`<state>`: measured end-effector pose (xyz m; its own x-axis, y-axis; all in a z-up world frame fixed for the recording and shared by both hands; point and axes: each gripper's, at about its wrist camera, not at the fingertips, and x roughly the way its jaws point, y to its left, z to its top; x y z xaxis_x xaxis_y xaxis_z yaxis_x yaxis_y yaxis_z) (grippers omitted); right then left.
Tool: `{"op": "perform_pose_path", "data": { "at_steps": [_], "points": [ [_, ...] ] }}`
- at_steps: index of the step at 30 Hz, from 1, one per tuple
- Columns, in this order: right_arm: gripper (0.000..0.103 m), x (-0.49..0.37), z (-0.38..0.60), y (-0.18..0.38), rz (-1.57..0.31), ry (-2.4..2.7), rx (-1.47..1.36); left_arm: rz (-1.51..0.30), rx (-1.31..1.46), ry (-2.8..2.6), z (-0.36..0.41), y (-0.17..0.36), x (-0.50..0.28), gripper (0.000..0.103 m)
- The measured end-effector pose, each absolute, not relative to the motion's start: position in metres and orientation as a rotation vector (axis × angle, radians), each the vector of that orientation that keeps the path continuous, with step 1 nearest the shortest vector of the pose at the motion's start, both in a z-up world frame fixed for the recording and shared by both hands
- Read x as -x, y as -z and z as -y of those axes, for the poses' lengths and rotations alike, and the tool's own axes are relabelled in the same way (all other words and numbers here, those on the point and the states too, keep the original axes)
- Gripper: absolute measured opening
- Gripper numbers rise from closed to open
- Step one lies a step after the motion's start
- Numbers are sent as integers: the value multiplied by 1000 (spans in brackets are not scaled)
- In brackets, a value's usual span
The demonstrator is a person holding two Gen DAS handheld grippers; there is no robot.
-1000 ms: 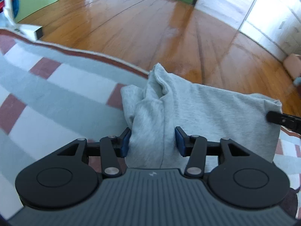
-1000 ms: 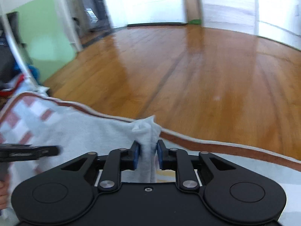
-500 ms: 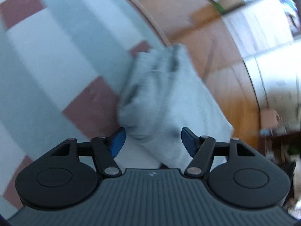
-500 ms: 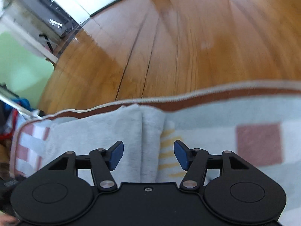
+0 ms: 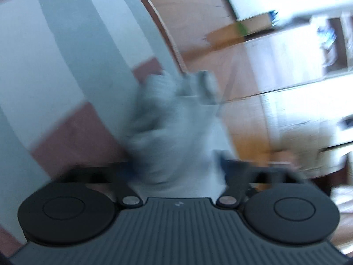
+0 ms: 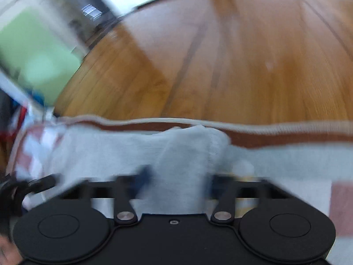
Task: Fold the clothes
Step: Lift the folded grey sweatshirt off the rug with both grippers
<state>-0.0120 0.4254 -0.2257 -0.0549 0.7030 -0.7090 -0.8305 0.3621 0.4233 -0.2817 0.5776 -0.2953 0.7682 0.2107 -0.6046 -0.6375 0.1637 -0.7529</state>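
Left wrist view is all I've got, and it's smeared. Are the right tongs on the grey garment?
Observer: A fold of the grey garment sits inside the right tongs. Their jaws have just been closing, and blur hides whether the pads press on the cloth.
Operator: How does the rest of it lie on that side?
Observer: It spreads leftward from those tongs, along the brown-bordered edge of the checked blanket.
Operator: Anything past the edge there?
Observer: Wood floor, with a green panel standing at the far left.
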Motion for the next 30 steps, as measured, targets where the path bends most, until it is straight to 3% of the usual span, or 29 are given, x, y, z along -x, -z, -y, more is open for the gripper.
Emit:
{"op": "perform_pose_path", "data": {
  "at_steps": [3, 7, 11, 14, 19, 22, 25, 27, 30],
  "points": [
    [20, 35, -412, 200, -902, -1322, 178, -445, 1090, -586, -575, 274, 270, 41],
    [19, 48, -393, 168, -947, -1324, 73, -434, 945, -532, -571, 244, 265, 39],
    [19, 56, -368, 123, -871, -1288, 106, -371, 955, -434, -556, 222, 272, 39],
    [18, 40, -346, 105, -844, -1250, 155, -384, 1069, -363, -544, 234, 271, 40],
    [18, 16, -338, 159, -932, -1204, 306, -696, 1095, -416, -537, 281, 224, 43],
    [20, 12, -331, 185, -966, -1165, 286, -719, 1016, -461, -529, 276, 217, 49],
    [27, 6, -321, 191, -987, -1169, 213, -752, 948, -502, -526, 271, 212, 66],
    [39, -1, -317, 197, -1014, -1165, 194, -745, 945, -514, -528, 271, 207, 68],
    [45, -12, -312, 213, -1076, -1168, 177, -710, 980, -514, -532, 272, 209, 72]
  ]
}}
